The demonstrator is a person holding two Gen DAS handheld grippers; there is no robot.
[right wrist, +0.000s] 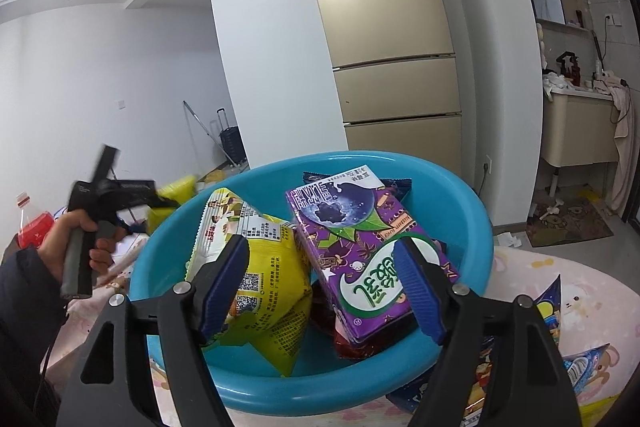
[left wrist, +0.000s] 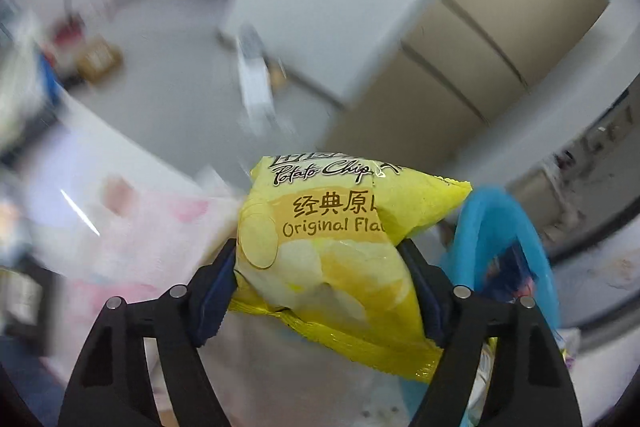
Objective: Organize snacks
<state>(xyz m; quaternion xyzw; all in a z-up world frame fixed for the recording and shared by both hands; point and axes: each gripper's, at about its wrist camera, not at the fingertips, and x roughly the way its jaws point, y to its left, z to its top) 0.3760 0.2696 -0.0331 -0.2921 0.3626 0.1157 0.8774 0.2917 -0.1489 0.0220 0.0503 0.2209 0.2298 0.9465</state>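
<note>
L gripper [left wrist: 316,291] clamps the yellow chip bag [left wrist: 328,247], w/ blue basin [left wrist: 516,223] just right, prob. its target. Carry it over the rim before releasing. R gripper [right wrist: 320,291] hovers wide apart, empty, over basin contents.

Both wrist views close, angled down; share blue basin [right wrist: 472,227].
</note>
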